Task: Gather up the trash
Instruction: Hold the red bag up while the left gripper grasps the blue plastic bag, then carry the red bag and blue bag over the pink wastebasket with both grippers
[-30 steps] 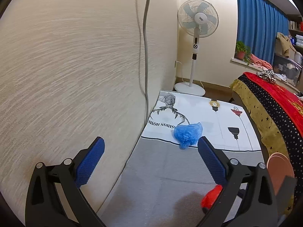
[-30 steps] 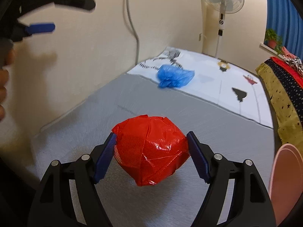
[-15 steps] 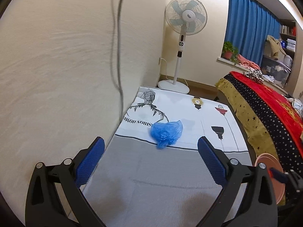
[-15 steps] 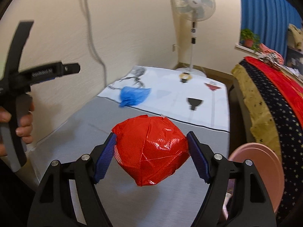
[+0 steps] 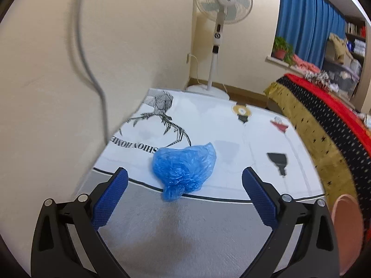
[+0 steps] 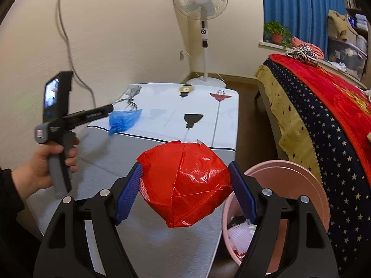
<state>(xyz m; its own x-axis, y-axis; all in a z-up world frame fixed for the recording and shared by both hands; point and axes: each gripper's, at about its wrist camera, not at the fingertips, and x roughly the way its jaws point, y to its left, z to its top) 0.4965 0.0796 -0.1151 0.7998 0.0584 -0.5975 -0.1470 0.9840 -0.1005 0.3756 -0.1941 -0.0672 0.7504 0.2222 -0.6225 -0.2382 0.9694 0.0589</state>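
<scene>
The right hand-held gripper (image 6: 185,190) is clenched on a crumpled red foil-like plastic ball (image 6: 184,185), its blue textured pads (image 6: 128,194) pressed against the ball's two sides. The ball hangs above the near right edge of the desk (image 6: 162,243), beside the rim of a round pink plastic bin (image 6: 308,185) that stands on the floor between the desk and a bed. Inside the bin lie white scraps and a bit of red, too hidden by the gripper to name.

The left hand-held gripper (image 5: 185,185) is released, jaws spread wide with nothing between them, aimed at a crumpled blue thin-plastic bag (image 5: 183,169). That bag rests on the desk, straddling the black line where the grey near surface meets a white printed cloth (image 5: 220,125). In the right wrist view a hand (image 6: 49,162) holds this gripper by its grey handle, with a small lit screen (image 6: 51,93) mounted on top; white lettering runs along its black arm, but it is too blurred to read.

The cloth carries a line drawing of a stag, lamp motifs, and upside-down black lettering that seems to read "SHION HOME". Behind the desk stands a white pedestal fan (image 6: 203,4) with a small dark label at its hub, unreadable. The bed wears a red, navy-starred and mustard cover (image 6: 324,115).
</scene>
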